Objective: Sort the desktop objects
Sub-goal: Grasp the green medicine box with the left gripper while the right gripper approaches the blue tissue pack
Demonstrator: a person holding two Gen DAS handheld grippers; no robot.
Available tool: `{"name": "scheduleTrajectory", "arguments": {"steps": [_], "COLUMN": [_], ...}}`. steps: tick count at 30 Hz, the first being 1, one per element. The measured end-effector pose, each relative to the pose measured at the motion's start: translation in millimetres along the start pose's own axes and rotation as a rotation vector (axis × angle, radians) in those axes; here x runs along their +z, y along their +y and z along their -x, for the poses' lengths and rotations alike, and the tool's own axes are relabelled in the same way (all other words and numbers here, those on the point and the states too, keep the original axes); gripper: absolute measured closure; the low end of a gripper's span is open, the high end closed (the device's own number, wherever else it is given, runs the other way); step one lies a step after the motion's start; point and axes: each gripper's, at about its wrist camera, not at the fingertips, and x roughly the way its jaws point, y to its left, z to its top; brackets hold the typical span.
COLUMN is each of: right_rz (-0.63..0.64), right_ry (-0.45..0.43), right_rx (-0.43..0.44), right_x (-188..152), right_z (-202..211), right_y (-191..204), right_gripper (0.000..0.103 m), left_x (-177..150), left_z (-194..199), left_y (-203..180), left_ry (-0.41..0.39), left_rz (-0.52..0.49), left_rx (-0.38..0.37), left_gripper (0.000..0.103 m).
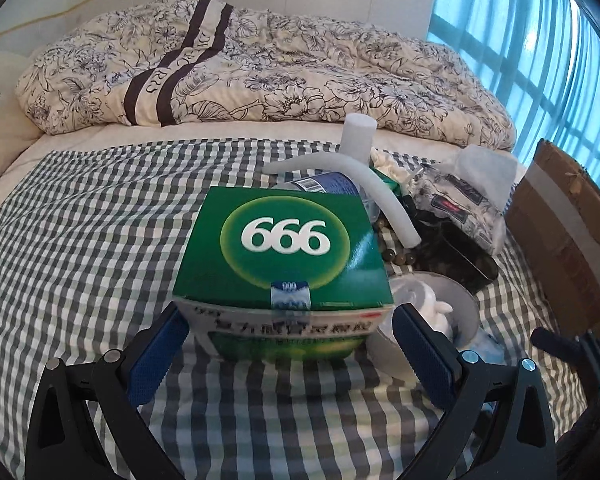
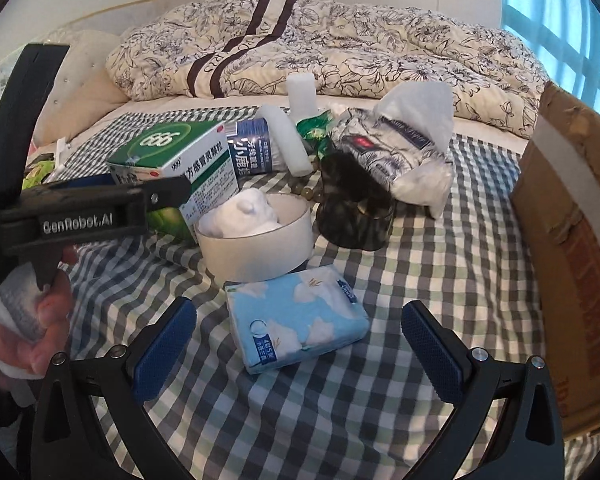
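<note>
A green "666" medicine box (image 1: 284, 248) lies on the checked cloth (image 1: 80, 240), its near end between the blue pads of my left gripper (image 1: 286, 314). The jaws stand wide and open, one pad at each near corner. From the right wrist view the same box (image 2: 172, 152) shows one left finger (image 2: 168, 194) along its side. My right gripper (image 2: 299, 306) is open over a light blue tissue pack (image 2: 300, 320), not touching it. Behind the pack stands a white bowl (image 2: 260, 252) with a white figurine inside.
A heap behind holds a blue-labelled canister (image 2: 252, 148), white foam tubes (image 2: 284, 140), a dark case (image 2: 352, 212), brown beads (image 2: 306, 192) and a floral tissue bag (image 2: 400, 140). A cardboard box (image 2: 572, 220) stands at the right. A hand (image 2: 32, 328) holds the left gripper. A quilt (image 2: 320, 48) lies beyond.
</note>
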Motion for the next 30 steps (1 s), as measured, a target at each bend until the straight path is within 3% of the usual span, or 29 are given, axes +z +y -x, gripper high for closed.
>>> {"name": "scheduleTrajectory", "arguments": {"steps": [10, 17, 22, 23, 25, 30], "right_rz": [-0.027, -0.016, 0.015, 0.020, 0.022, 0.007], "right_ry": [0.007, -0.001, -0.008, -0.010, -0.011, -0.019], "right_rx": [-0.009, -0.020, -0.037, -0.040, -0.041, -0.005], "right_x": [3, 3, 3, 3, 4, 3], "right_z": [-20, -23, -23, -23, -23, -20], "right_y": [-1, 1, 7, 7, 8, 6], "right_gripper": [0.000, 0.000, 0.002, 0.006, 0.027, 0.049], "left_x": [-2, -3, -3, -3, -3, -1], "left_z": [-24, -23, -25, -25, -23, -21], "left_y": [-1, -1, 4, 5, 6, 7], "left_ry": [0.042, 0.014, 0.026, 0.024, 0.018, 0.026], "left_rz": [0.000, -0.019, 0.008, 0.013, 0.016, 0.035], "left_rx": [0.046, 0.035, 0.032, 0.028, 0.029, 0.060], "left_gripper": [0.000, 0.000, 0.008, 0.008, 0.008, 0.008]}}
